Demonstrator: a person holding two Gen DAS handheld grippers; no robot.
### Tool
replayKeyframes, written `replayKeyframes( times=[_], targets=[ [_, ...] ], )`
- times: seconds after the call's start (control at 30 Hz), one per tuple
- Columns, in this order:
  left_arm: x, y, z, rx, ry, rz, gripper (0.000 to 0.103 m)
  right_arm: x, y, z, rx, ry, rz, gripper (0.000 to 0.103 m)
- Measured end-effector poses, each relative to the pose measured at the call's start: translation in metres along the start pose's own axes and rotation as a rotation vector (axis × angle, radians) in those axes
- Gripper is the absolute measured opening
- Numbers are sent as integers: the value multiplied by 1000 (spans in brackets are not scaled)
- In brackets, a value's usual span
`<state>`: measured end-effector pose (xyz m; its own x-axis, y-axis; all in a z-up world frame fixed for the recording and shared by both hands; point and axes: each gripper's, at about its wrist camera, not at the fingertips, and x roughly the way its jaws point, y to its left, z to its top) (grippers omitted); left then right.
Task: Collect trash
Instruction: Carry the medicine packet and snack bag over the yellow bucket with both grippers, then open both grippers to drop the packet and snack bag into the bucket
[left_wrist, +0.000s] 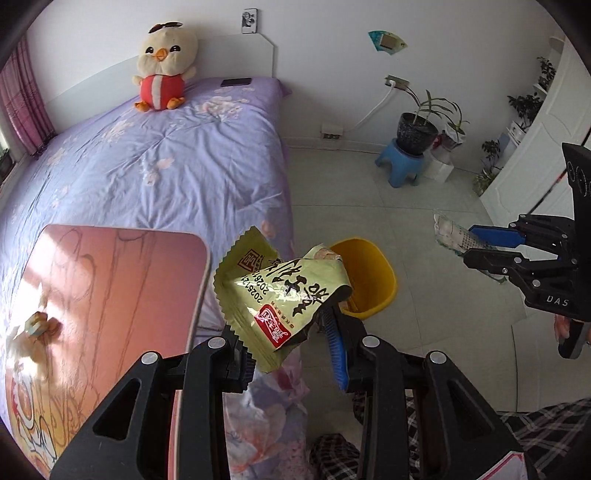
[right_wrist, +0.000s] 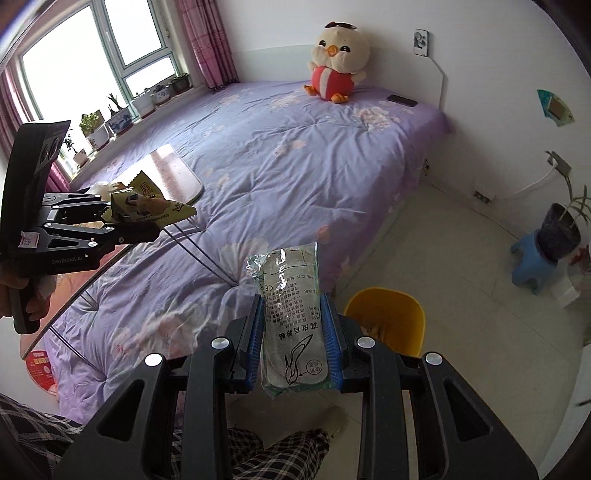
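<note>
Your left wrist camera rides just behind the left gripper (left_wrist: 291, 332), angled steeply down, looking along the bed (left_wrist: 166, 158) toward the plush chick (left_wrist: 164, 62) at the headboard. Your right wrist camera sits just behind the right gripper (right_wrist: 295, 332), tilted down too, facing the same bed from farther right, window side included. Both catch the yellow bin (left_wrist: 369, 273) on the floor close below, the chick, the table (left_wrist: 110, 280), and each other's gripper.

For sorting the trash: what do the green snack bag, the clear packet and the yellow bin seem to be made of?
Green snack bag: probably glossy plastic film; it crinkles and has zigzag-cut edges.
Clear packet: thin see-through plastic, shiny with wrinkles.
Yellow bin: looks like smooth moulded plastic.
</note>
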<state>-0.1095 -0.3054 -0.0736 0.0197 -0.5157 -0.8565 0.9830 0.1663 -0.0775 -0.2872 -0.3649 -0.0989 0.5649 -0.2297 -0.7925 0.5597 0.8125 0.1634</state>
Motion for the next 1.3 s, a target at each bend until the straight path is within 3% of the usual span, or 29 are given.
replayKeyframes(
  times=[0.3,0.57,1.03,1.3],
  targets=[
    [66,-73,41,160,88,-97,33,5,-87,-27,127,37,-66,32],
    [156,-113,56,237,216,-132,33,61,-153,-40,202,105,-63,32],
    [323,-121,49,230,410,-95,33,212,-218,-62,131,264,31,32],
    [376,-118,41,191,468,-81,33,278,-238,-79,113,341,57,32]
  ],
)
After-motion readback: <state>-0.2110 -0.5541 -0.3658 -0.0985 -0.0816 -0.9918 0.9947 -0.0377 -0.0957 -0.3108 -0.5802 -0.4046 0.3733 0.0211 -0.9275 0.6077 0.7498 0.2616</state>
